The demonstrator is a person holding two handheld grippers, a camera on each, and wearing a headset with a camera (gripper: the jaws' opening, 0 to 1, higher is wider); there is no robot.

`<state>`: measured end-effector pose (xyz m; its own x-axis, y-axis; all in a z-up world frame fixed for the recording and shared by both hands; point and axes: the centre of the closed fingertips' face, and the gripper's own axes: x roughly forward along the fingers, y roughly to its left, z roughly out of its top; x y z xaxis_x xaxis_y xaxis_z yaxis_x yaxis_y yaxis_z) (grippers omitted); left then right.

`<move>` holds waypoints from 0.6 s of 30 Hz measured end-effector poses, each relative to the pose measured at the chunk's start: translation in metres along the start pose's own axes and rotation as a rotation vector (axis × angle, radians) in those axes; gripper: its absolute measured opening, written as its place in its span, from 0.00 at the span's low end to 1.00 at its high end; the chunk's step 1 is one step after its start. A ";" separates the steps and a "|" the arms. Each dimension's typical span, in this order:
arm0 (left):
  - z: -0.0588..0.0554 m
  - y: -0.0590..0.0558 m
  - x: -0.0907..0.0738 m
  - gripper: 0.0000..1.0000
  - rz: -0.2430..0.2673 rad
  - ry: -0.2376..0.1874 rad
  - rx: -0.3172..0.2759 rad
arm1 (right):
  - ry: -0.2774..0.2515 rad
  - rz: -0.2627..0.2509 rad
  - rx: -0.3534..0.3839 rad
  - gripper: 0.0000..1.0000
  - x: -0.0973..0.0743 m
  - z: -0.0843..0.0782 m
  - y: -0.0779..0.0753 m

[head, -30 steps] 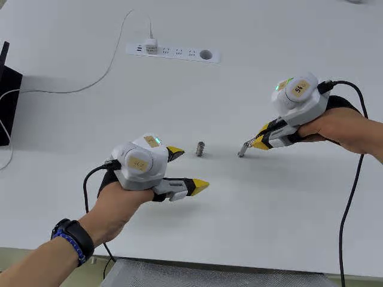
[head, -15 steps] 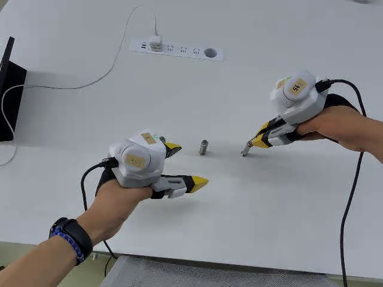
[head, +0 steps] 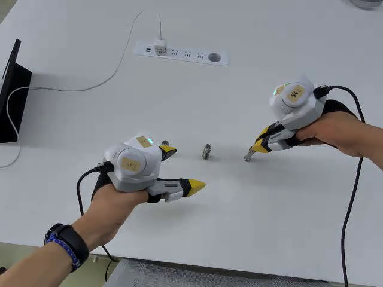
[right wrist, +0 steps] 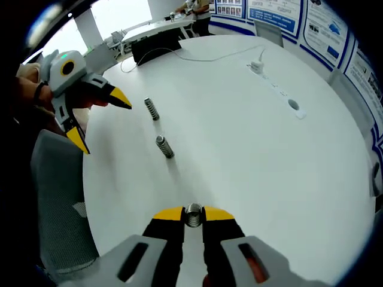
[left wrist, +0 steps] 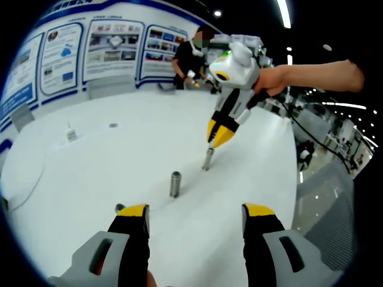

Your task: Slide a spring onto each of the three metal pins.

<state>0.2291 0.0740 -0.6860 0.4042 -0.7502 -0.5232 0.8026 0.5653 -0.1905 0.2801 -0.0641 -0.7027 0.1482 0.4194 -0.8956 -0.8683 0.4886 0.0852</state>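
A short metal pin wrapped in a spring (head: pixel 206 151) stands upright on the white table (head: pixel 281 221) between the grippers; it also shows in the left gripper view (left wrist: pixel 175 183) and the right gripper view (right wrist: pixel 164 146). My right gripper (head: pixel 258 147) is shut on another spring (head: pixel 248 156) whose lower end touches the table, with its coils caught between the yellow tips (right wrist: pixel 192 215). My left gripper (head: pixel 182 167) is open with nothing between its jaws (left wrist: pixel 196 210). A third sprung pin (right wrist: pixel 151 108) stands just beside its far jaw (head: pixel 165 143).
A white power strip (head: pixel 179 54) with a plugged charger and a cable lies at the table's far side. At the left edge sits a black device (head: pixel 11 98). A grey mesh seat (head: pixel 179 276) lies below the near edge.
The head camera has shifted slightly, so everything sits a little differently in the picture. Both grippers and the pins hold about the same places on the table.
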 end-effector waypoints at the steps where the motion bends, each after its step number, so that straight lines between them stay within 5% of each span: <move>1: 0.000 0.000 0.000 0.64 0.001 0.001 0.000 | -0.001 -0.002 -0.003 0.12 0.000 0.000 0.000; 18: 0.001 0.012 -0.003 0.64 0.017 0.000 -0.002 | 0.010 -0.021 -0.051 0.13 0.009 -0.004 0.001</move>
<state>0.2384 0.0829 -0.6855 0.4174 -0.7408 -0.5263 0.7951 0.5781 -0.1832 0.2792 -0.0625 -0.7125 0.1619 0.4020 -0.9012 -0.8881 0.4576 0.0446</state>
